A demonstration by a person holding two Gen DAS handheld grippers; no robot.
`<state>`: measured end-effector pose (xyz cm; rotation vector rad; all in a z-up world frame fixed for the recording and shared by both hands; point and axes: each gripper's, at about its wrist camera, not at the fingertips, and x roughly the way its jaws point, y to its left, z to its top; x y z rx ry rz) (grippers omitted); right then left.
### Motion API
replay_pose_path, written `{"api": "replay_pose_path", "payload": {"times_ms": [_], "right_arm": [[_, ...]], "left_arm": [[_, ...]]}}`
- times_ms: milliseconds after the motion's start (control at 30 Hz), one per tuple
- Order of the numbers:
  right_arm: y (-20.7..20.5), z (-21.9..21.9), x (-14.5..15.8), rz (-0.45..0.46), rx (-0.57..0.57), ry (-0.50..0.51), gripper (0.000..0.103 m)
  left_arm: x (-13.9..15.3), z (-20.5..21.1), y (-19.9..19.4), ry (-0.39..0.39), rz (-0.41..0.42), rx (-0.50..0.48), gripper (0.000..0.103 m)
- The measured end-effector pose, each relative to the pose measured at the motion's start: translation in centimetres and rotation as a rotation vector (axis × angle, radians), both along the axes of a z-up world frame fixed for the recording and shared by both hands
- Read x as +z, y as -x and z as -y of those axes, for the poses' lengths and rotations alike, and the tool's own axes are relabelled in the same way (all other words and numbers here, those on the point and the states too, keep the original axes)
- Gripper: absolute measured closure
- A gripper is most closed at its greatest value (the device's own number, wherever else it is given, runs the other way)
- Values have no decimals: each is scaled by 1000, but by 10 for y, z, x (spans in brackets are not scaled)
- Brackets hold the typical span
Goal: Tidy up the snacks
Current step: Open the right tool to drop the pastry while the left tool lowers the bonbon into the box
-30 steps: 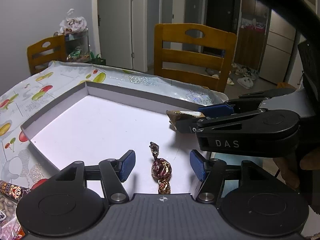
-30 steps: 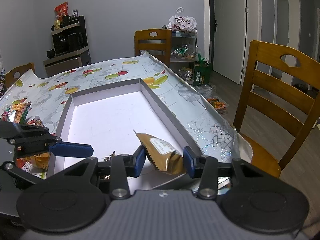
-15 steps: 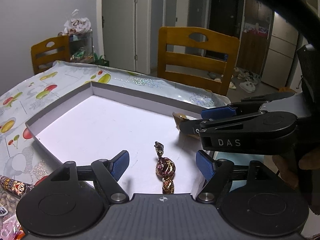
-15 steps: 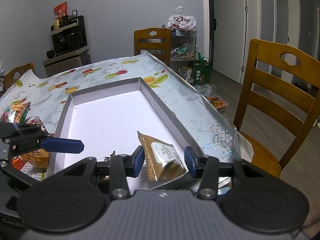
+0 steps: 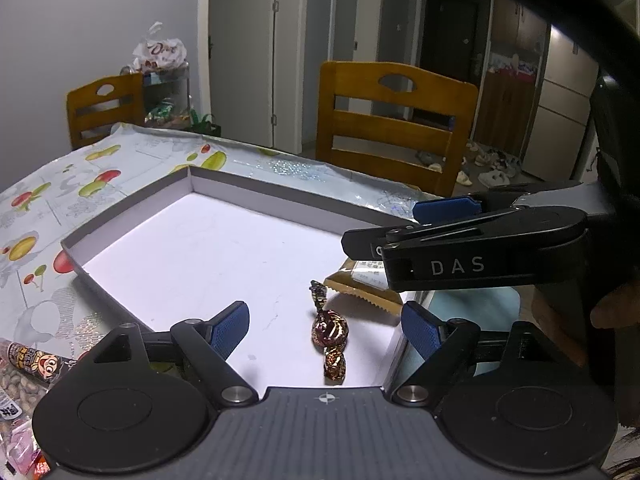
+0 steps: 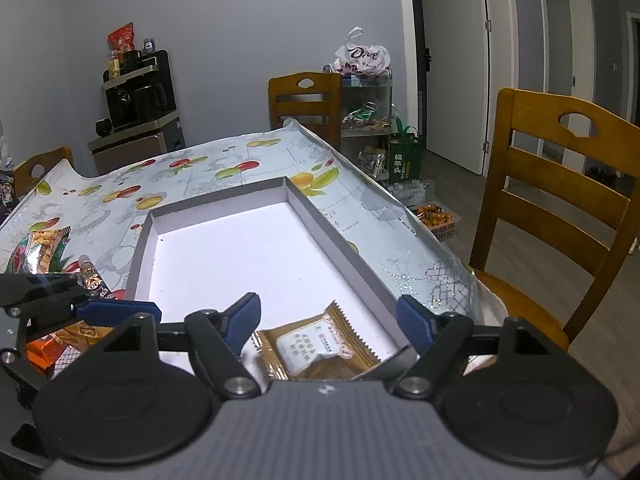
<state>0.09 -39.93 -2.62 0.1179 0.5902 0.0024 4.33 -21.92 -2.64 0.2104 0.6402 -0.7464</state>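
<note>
My left tool (image 5: 326, 324) is spread wide over the near corner of the shallow white tray (image 5: 132, 200), gripping nothing. Between its blue pads, but touching neither, a foil-wrapped candy (image 5: 330, 332) lies flat on the tray floor, its twisted ends pointing toward and away from me.

My right tool (image 6: 328, 316) is also spread wide and carries nothing. A gold biscuit packet (image 6: 320, 348) with a white label lies flat on the tray floor between its pads, close to the tray's right wall (image 6: 340, 248) near the near corner. From the left wrist view I see the same packet just beyond the candy, partly hidden under the right tool's body.

The tray sits on the surface (image 6: 120, 184), covered with a fruit-print cloth. Along the surface's left edge, outside the tray, more snack packets (image 6: 40, 248) lie loose. A wooden chair (image 6: 560, 208) stands just off the surface's right edge.
</note>
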Motion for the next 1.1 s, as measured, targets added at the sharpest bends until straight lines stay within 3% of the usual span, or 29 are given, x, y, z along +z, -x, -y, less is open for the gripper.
{"api": "replay_pose_path", "payload": {"times_ms": [400,467,733,967,1100], "right_arm": [[1,-8,10,29,15,0,16],[3,-11,13,41,17,-6,14],[7,-27,21,72,48,-7,8],[12,-46,22,84,85,-56,6],[10,-62,21,71,103,-13,5]], "left_arm": [[7,-18,4,26,18,34,6],[9,-24,7,33,28,46,0],[16,-52,11,53,35,105,0],[21,-85,8,70,30,220,0],[24,-100,10,69,52,245,0]]}}
